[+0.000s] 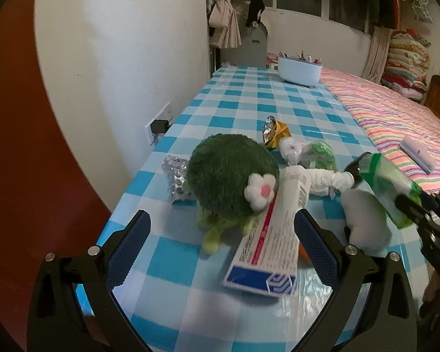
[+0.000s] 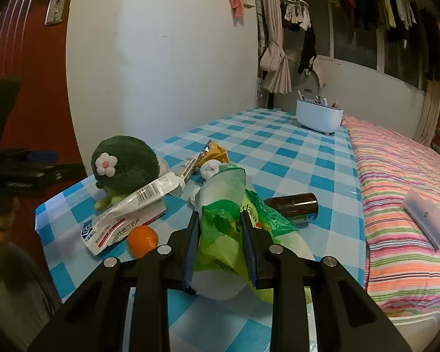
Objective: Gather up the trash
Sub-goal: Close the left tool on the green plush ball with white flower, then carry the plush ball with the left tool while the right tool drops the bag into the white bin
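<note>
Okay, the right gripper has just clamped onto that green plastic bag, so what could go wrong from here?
1. The right gripper pinches only thin film of the crumpled green plastic bag; it may slip or tear on lifting.
2. The brown cylindrical bottle lies against the bag at the checked tablecloth's edge; dragging could roll it off.
3. The open left gripper straddles the white medicine box beside the green plush toy; it might catch the toy.
</note>
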The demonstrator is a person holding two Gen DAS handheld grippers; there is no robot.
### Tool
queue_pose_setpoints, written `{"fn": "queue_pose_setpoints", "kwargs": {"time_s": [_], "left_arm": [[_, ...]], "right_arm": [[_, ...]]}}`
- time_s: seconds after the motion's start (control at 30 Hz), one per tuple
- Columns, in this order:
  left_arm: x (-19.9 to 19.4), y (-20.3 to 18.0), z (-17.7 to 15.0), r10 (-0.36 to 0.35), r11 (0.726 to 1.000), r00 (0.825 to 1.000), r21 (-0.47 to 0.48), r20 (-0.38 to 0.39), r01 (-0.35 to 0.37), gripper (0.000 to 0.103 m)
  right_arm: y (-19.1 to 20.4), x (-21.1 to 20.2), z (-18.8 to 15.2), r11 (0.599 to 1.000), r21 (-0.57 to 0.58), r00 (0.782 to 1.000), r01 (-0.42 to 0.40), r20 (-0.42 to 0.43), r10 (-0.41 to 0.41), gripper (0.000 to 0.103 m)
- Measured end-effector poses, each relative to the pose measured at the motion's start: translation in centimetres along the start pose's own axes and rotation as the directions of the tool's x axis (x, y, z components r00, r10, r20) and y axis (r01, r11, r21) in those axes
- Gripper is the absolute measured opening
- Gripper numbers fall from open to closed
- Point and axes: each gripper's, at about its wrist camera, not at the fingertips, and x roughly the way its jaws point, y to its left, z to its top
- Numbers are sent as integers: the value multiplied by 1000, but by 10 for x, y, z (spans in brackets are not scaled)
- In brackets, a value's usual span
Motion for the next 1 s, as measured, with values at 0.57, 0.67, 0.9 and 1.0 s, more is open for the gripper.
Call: {"fn": "queue_pose_setpoints", "kwargs": {"time_s": [0.57,0.67,0.9,1.0], "left_arm": [[92,-23,35,22,992,989,124,-145,-4,95],[93,-22,33,3,995,993,101,-117,9,83],[72,-16,37,-38,998,999,41,-12,38,78],[63,-18,37,-31,998,999,46,22,30,78]], "right_arm": [[-4,-7,0,999,33,999,-25,22,24,27],[-6,-9,0,999,38,999,-20,29,19,27],[-9,-15,0,999,49,998,0,57,-3,27],[-10,-19,-1,999,47,997,18,72,-21,27]]}}
